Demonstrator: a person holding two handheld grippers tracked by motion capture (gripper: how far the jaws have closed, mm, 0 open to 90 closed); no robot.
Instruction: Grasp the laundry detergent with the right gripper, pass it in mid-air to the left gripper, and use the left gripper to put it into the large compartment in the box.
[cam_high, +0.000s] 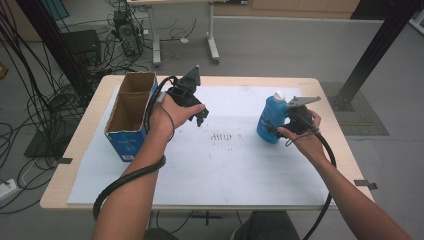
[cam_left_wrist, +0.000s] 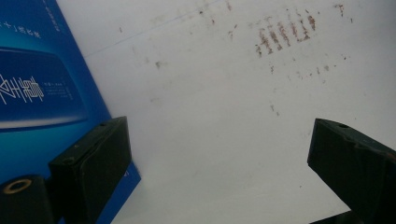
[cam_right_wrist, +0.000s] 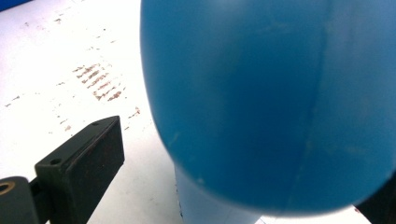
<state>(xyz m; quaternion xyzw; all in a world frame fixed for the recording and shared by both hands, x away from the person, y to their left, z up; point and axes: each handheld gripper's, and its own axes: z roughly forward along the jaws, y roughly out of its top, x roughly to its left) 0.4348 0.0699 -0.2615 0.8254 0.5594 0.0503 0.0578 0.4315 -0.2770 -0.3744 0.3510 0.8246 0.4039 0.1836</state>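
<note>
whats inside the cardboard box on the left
The cardboard box is open on top, with two compartments. Bare brown inner walls show, and no contents. The floor of the near compartment lies in shadow, partly hidden behind the left gripper hand.

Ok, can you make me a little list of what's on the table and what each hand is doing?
Table: pale wooden table under a white mat
Left side: open cardboard box, blue outside, nothing visible inside
Right side: blue bottle with a white cap, standing upright
Left gripper: fingers wide apart, holding nothing, beside the box
Right gripper: fingers around the bottle, one on each side; not clear if they squeeze it yet
Mat: brown smudges in the middle
</note>
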